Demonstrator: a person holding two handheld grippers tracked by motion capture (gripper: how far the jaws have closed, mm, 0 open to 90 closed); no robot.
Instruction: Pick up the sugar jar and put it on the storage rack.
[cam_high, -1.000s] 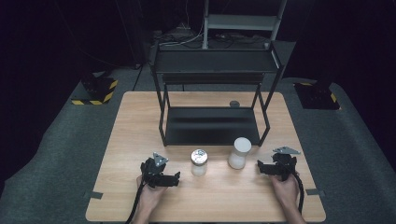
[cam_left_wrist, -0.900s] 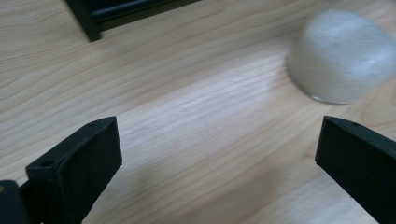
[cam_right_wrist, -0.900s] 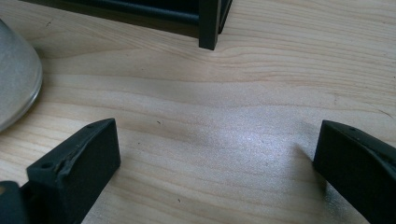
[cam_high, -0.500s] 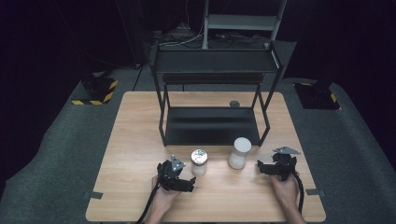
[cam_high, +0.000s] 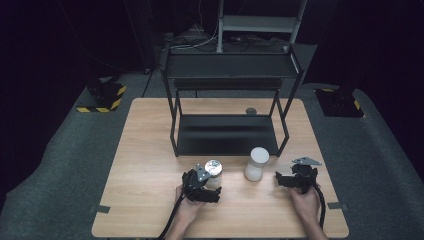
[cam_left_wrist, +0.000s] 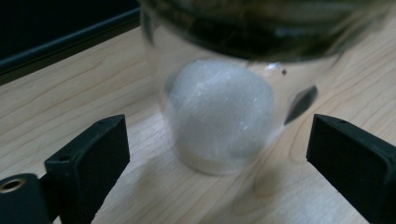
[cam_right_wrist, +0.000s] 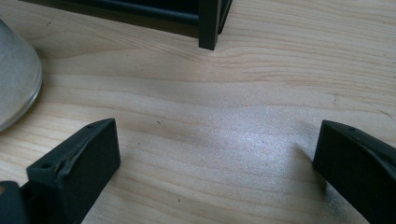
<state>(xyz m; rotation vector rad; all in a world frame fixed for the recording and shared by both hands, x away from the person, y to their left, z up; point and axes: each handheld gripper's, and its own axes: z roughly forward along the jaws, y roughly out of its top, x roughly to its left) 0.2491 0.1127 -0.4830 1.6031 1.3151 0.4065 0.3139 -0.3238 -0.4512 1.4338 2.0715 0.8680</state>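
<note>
**Left jaws closing in around the glass jar, right gripper idle and wide**

On the left, my left gripper sits at the near middle of the wooden table, right up against the small glass jar. From the left gripper view, the jar stands upright between my two black jaws, with white grains heaped in its lower half and a dark lid at the top. The jaws have just been closing, yet a gap of bare wood shows on each side of the glass, so neither pad presses on it; the gripper is spread around the jar, not pinching it.

Just right of the jar stands a white canister, upright, near the front right leg of the black shelf rack, which occupies the far half of the table.

Farthest right, my right gripper rests low over the table, near the canister but apart from it. In the right gripper view its jaws stand wide with only bare wood between them; the canister's rounded edge shows at the left, untouched, and a rack leg lies beyond.
</note>
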